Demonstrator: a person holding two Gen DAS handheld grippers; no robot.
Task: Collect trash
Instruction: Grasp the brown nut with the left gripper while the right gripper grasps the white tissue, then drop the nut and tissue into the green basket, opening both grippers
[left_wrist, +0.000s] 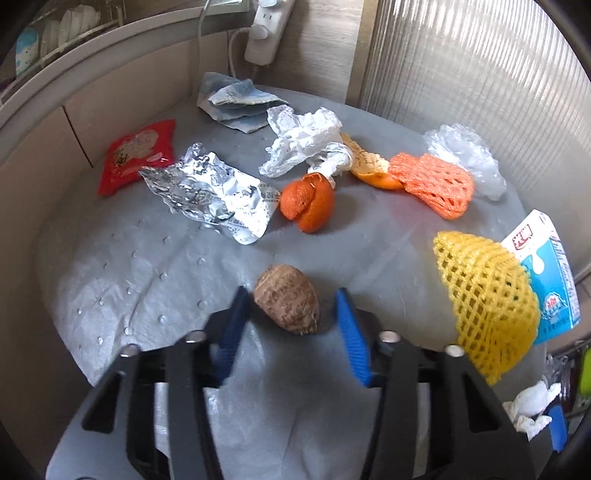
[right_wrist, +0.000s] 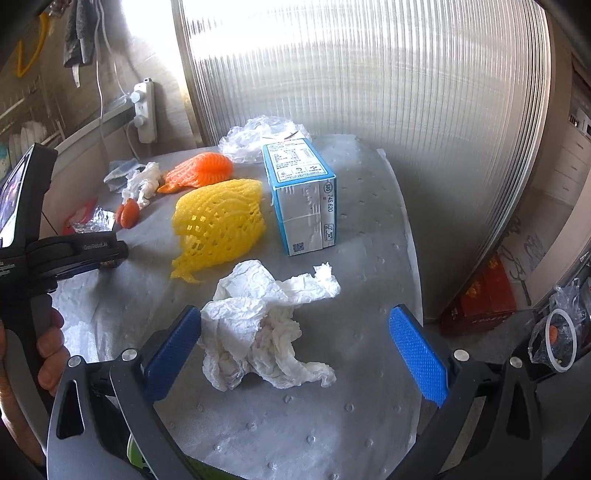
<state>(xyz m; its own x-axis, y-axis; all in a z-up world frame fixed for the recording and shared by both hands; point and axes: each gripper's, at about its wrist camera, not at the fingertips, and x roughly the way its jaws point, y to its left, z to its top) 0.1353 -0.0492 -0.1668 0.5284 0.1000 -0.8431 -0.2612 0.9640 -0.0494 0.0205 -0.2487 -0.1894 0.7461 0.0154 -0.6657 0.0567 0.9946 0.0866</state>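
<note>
My left gripper (left_wrist: 291, 310) is open with its blue pads on either side of a brown nut shell (left_wrist: 287, 309) on the grey mat (left_wrist: 147, 288). My right gripper (right_wrist: 295, 332) is open wide around a crumpled white tissue (right_wrist: 262, 325); the left pad touches it. Other trash lies about: a yellow foam net (left_wrist: 487, 306) (right_wrist: 219, 223), a blue milk carton (left_wrist: 550, 273) (right_wrist: 301, 194), an orange foam net (left_wrist: 434, 182), orange peels (left_wrist: 308, 203), a foil wrapper (left_wrist: 210, 192), a red packet (left_wrist: 138, 155), white tissue (left_wrist: 306, 144), clear plastic (left_wrist: 467, 158).
A ribbed translucent panel (right_wrist: 369, 74) stands behind the table. A power strip (left_wrist: 266, 33) hangs on the back wall. A blue-grey wrapper (left_wrist: 236, 99) lies at the back. The table's right edge drops to the floor, where a red box (right_wrist: 480, 291) and a plastic cup (right_wrist: 554, 339) sit.
</note>
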